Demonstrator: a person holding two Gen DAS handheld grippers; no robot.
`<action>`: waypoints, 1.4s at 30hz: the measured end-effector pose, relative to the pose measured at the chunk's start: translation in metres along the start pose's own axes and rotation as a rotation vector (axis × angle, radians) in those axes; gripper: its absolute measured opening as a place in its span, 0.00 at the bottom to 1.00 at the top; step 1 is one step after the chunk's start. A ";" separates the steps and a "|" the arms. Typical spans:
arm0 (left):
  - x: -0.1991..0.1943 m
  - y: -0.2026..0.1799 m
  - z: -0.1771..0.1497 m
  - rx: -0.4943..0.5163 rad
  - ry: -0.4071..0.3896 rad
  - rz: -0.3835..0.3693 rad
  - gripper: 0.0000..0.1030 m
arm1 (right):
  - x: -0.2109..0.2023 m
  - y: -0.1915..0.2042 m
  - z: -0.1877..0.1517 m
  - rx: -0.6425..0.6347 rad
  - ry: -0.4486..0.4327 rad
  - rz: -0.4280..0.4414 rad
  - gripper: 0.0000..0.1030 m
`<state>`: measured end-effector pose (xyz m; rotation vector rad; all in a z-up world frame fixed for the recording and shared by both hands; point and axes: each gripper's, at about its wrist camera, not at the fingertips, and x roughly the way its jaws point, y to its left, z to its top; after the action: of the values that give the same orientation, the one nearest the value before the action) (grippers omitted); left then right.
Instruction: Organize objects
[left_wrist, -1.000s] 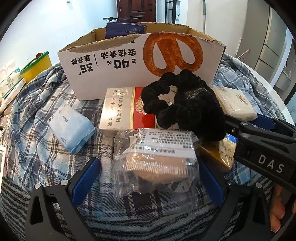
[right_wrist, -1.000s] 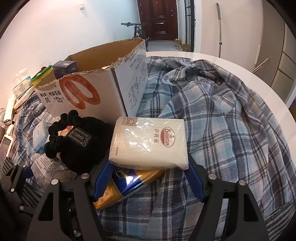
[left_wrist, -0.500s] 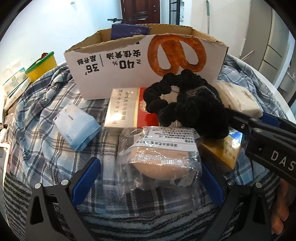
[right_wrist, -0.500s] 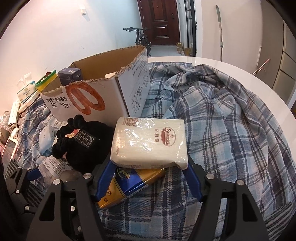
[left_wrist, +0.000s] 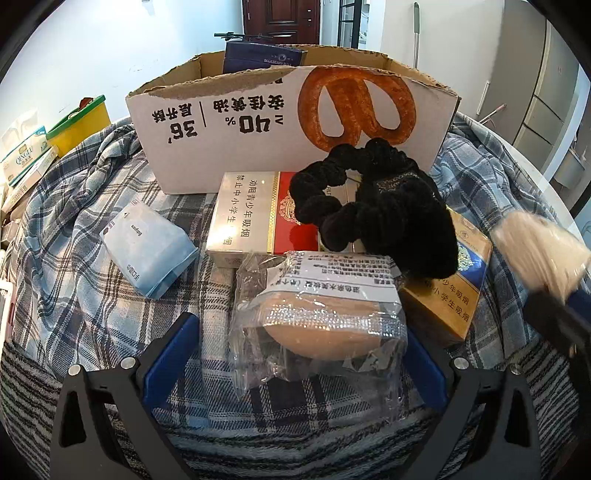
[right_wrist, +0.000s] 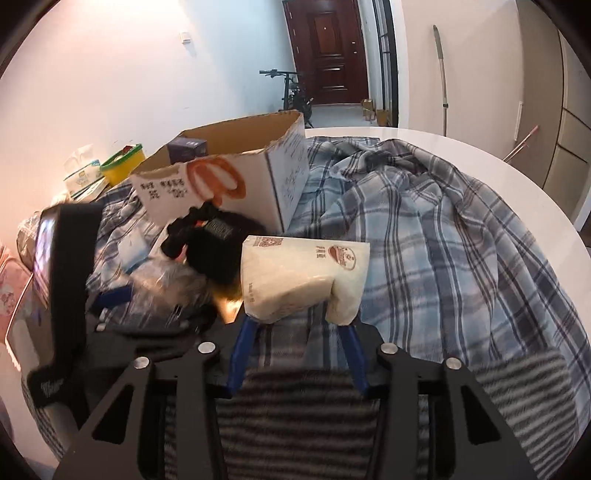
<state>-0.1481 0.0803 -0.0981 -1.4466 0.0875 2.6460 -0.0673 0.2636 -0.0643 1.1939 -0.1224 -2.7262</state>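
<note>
My right gripper (right_wrist: 295, 321) has its jaws closing on a white tissue pack (right_wrist: 303, 273). The pads squeeze the pack and it buckles, lifted clear of the plaid cloth. In the left wrist view the same pack (left_wrist: 539, 251) shows as a blur at the right. My left gripper (left_wrist: 299, 350) is open, its fingers on either side of a clear plastic packet (left_wrist: 317, 317) holding a beige item. Behind it lie a black scrunchie (left_wrist: 388, 221), a red and white carton (left_wrist: 251, 218), a gold and blue pack (left_wrist: 454, 288) and a light blue tissue pack (left_wrist: 147, 251).
An open cardboard box (left_wrist: 258, 140) with a pretzel print stands behind the objects, a dark blue box (left_wrist: 264, 59) inside it. A yellow tub with a green lid (left_wrist: 79, 125) and tissue boxes (left_wrist: 22, 155) sit at the far left. Rumpled plaid cloth (right_wrist: 443, 240) covers the white round table (right_wrist: 480, 155).
The right gripper's fingers have closed on the white tissue pack and raised it off the gold and blue pack, drawing it back. The left gripper has stayed put.
</note>
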 end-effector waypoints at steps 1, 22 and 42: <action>0.000 0.000 0.000 0.000 0.000 0.000 1.00 | -0.002 0.002 -0.003 -0.007 -0.006 -0.005 0.27; 0.001 -0.001 0.000 0.000 0.000 0.000 1.00 | -0.002 -0.001 -0.009 -0.019 0.059 -0.096 0.21; 0.008 -0.004 0.007 0.018 0.055 -0.009 1.00 | 0.032 -0.029 0.060 0.034 0.053 -0.174 0.69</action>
<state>-0.1573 0.0861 -0.1006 -1.5101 0.1097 2.5923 -0.1361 0.2868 -0.0511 1.3436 -0.0613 -2.8473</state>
